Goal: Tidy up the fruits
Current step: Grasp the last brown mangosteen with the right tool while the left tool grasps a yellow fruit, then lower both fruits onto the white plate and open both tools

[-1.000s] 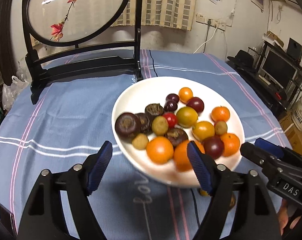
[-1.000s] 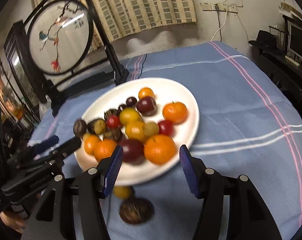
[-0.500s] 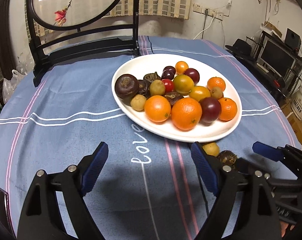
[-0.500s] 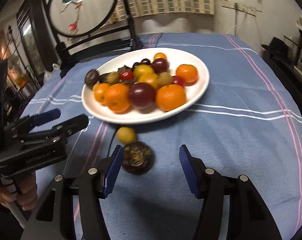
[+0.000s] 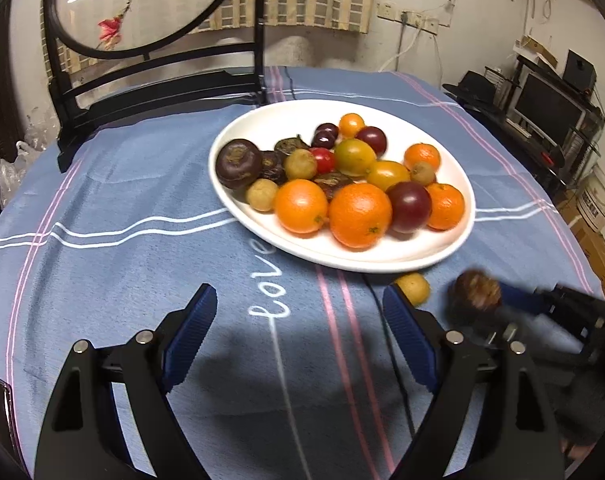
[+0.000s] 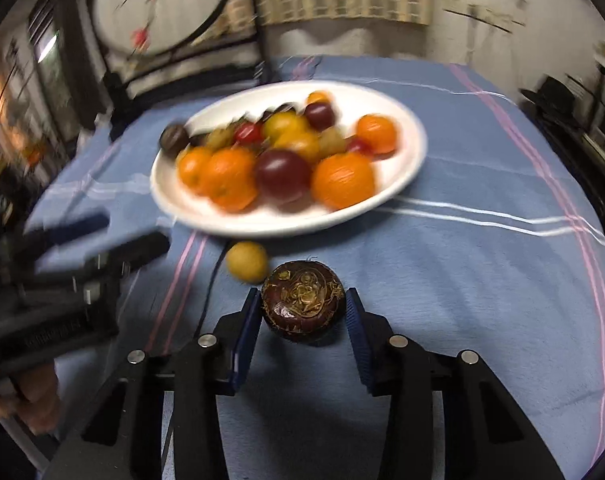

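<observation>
A white plate (image 5: 342, 260) holds oranges (image 5: 360, 216), dark plums and several small yellow and red fruits. In front of it on the blue cloth lies a small yellow fruit (image 6: 246, 262). My right gripper (image 6: 302, 312) is closing its jaws, and both blue pads touch the sides of a dark brown, rough-skinned fruit (image 6: 302, 304) held between them. The left wrist view shows that fruit (image 5: 476, 290) blurred at the right. My left gripper (image 5: 298, 320) stands open over bare cloth before the plate, nothing between its fingers.
A blue striped tablecloth (image 5: 122, 200) covers the round table. A round painted screen in a black stand (image 5: 142, 8) rises behind the plate. A thin black cable (image 5: 382, 312) runs across the cloth. A desk with a monitor (image 5: 550, 108) stands off to the right.
The right jaws have narrowed around the dark brown fruit, which lay ahead of the left finger before. The left gripper stays open and has barely moved in the last half second.
</observation>
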Available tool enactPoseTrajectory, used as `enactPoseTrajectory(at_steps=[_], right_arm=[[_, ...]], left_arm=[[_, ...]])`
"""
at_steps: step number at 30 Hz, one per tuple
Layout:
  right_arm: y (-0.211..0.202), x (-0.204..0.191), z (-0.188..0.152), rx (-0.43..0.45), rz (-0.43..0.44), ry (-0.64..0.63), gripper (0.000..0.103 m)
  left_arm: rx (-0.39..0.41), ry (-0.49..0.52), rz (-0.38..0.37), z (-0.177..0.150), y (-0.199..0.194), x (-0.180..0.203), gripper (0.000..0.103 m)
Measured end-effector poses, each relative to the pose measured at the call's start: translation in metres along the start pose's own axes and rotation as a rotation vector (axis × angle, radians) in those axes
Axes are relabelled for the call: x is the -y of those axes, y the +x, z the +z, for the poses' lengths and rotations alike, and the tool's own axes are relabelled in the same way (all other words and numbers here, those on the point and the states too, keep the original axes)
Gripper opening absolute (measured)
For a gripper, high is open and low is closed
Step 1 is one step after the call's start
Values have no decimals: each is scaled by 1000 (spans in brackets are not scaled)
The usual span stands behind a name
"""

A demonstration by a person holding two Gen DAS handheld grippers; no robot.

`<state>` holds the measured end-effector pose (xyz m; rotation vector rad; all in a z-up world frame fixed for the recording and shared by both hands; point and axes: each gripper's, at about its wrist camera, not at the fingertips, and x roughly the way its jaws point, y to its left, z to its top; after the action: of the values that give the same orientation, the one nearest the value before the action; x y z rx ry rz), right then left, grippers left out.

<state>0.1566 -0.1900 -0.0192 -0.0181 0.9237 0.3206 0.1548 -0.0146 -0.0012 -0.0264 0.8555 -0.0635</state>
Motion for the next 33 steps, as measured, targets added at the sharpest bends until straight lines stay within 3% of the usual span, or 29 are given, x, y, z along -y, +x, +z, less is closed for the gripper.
enactPoseTrajectory(at_steps=[6,8,10,14,15,19,27,33], right_arm=[[-8,34,4,8,-54,141,43],[-10,39,4,11,-61,168,43],[-16,44,4,23,-71,195,43],[-26,49,3,49,-44,210,43],[-28,49,4,57,-50,204,43],[-30,52,5,52,-24,209,43],[-31,43,7,74,-1,183,43],[-42,32,11,174,32,171,43]], left_arm=[[-50,76,-41,-8,10,30,83],[-60,99,-23,-9,14,41,81],[-43,129,11,-7,18,53,71],[-71,157,10,0,31,72,71],[-75,158,11,1,35,76,68],[-106,134,-24,4,45,79,28],[-98,111,-52,2,21,56,28],[-12,142,-20,20,-5,39,27]])
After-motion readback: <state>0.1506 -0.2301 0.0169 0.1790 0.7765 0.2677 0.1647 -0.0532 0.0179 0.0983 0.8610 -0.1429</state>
